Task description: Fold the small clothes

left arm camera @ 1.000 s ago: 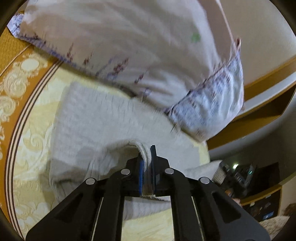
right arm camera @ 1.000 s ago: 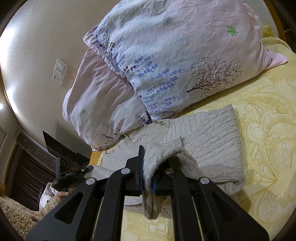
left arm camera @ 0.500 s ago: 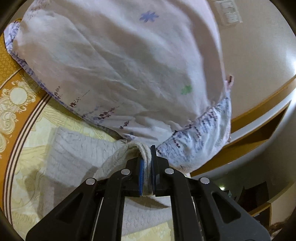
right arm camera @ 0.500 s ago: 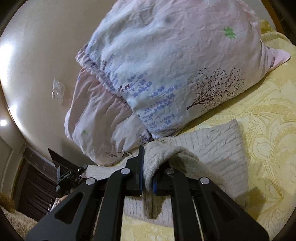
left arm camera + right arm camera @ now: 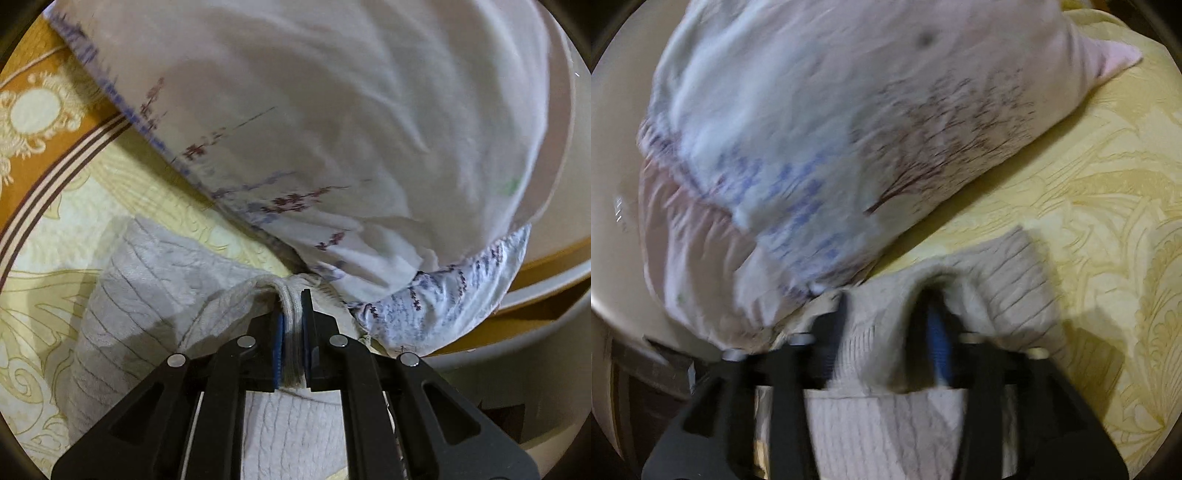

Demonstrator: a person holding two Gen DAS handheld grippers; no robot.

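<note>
A pale grey ribbed knit garment (image 5: pixel 140 295) lies on the yellow patterned bedspread (image 5: pixel 48 240), close under a pillow. My left gripper (image 5: pixel 293 314) is shut on a bunched edge of the garment. In the right wrist view the garment (image 5: pixel 1008 291) is draped between the fingers of my right gripper (image 5: pixel 886 325), whose jaws stand apart; this view is motion-blurred. The fold of cloth hangs over the gap and hides the fingertips.
A large pinkish-white pillow with purple flower and tree prints (image 5: pixel 332 129) fills the upper part of both views (image 5: pixel 831 129) and almost touches the garment. The orange border of the bedspread (image 5: pixel 40 122) runs at the left. A beige wall (image 5: pixel 613 184) lies behind.
Both grippers have carried the garment's edge forward to the foot of the pillow. The right gripper's jaws, shut on the cloth before, now stand apart. The left gripper still pinches the cloth.
</note>
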